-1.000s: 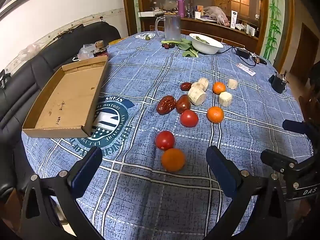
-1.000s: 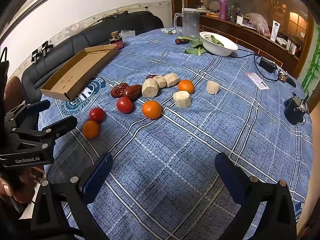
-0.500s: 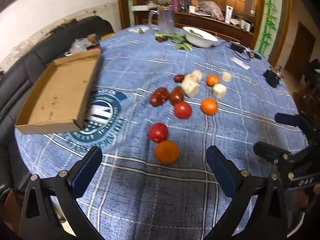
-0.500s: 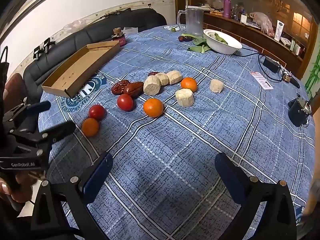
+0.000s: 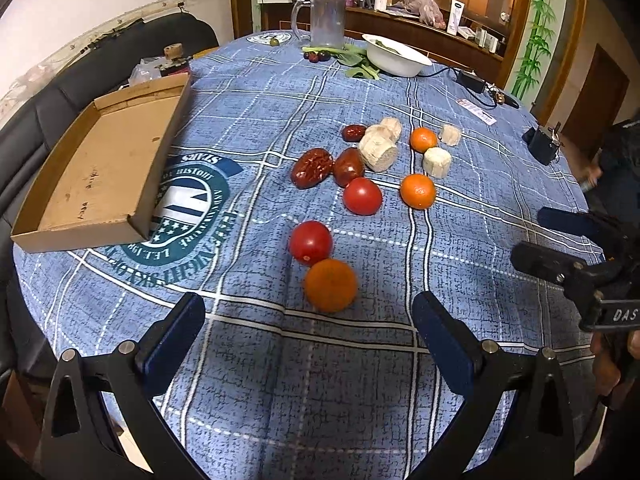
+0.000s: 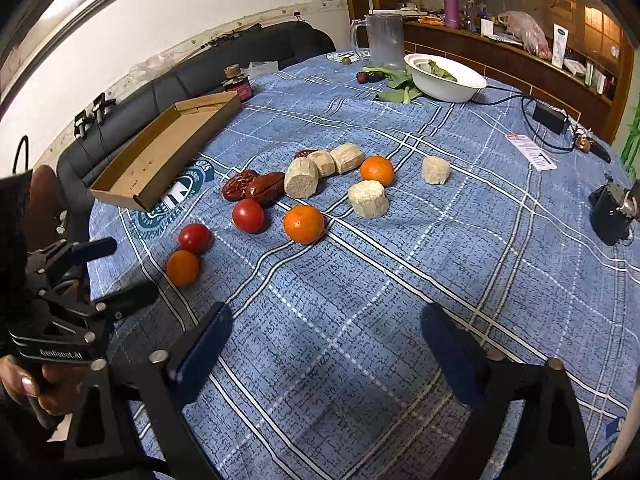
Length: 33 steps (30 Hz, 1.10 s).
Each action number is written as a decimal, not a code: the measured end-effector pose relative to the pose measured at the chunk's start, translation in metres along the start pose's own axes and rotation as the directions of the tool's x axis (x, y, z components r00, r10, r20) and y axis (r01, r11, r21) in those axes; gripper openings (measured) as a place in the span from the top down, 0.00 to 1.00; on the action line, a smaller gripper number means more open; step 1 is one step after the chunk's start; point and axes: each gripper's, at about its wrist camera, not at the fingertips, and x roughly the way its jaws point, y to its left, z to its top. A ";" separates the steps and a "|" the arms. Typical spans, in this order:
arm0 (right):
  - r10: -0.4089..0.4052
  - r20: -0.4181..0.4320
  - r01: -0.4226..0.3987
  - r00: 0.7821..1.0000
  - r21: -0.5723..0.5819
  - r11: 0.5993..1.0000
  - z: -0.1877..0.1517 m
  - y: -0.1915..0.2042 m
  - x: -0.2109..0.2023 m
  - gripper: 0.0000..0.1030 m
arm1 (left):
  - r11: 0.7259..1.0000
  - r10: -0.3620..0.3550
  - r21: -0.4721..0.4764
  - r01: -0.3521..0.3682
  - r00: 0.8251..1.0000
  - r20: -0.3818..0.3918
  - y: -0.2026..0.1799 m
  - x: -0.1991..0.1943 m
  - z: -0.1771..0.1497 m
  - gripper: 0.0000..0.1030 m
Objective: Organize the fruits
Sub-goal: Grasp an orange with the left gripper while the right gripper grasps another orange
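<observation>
The desk (image 5: pixel 500 184) wears a blue checked cloth, and a flat cardboard box (image 5: pixel 100 168) sits on its left side. Every place here is told from that box. To its right lie the fruits in a loose bunch: wrinkly red dates (image 5: pixel 312 167), two tomatoes (image 5: pixel 310 242) (image 5: pixel 362 196), three oranges and some pale cut chunks (image 5: pixel 378 153). The orange (image 5: pixel 330 285) nearest us touches the near tomato, right of the box's near corner. The left gripper (image 5: pixel 308 332) hangs over the desk edge just behind that orange, its fingers (image 5: pixel 176 336) spread wide and holding nothing. The right gripper (image 6: pixel 326 342) is farther right of the box, over bare cloth, fingers spread wide too, also holding nothing. Far past the box stand a white bowl (image 5: pixel 396 58) and a clear jug (image 5: pixel 326 20).
</observation>
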 end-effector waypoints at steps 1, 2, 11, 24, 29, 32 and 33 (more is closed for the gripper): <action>0.008 -0.003 -0.008 1.000 -0.002 1.000 0.002 0.000 0.003 0.16 | 1.000 0.003 0.003 -0.003 1.000 -0.001 -0.001 0.001 0.001 0.00; 0.010 -0.006 -0.010 1.000 -0.004 1.000 0.003 0.001 0.004 0.20 | 1.000 0.007 0.006 -0.007 1.000 -0.003 -0.001 0.003 0.001 0.01; 0.042 -0.044 -0.045 0.998 -0.073 0.996 0.026 0.024 0.037 0.41 | 0.999 -0.042 0.013 0.042 0.999 -0.032 0.002 0.018 0.005 0.21; 0.001 -0.094 -0.010 0.996 -0.102 0.995 0.052 0.024 0.096 0.57 | 0.999 -0.023 0.045 0.028 0.995 -0.097 0.000 0.048 0.007 0.35; 0.000 -0.084 -0.008 0.996 -0.088 0.996 0.054 0.019 0.098 0.67 | 0.998 -0.018 0.064 0.024 0.996 -0.083 -0.002 0.046 0.009 0.70; 0.019 -0.082 -0.025 0.996 -0.071 0.997 0.050 0.018 0.091 0.67 | 0.998 -0.042 0.046 0.046 0.995 -0.088 0.003 0.045 0.009 0.70; 0.026 -0.077 -0.031 0.997 -0.065 0.997 0.047 0.018 0.087 0.67 | 0.998 -0.051 0.036 0.055 0.995 -0.089 0.005 0.043 0.009 0.70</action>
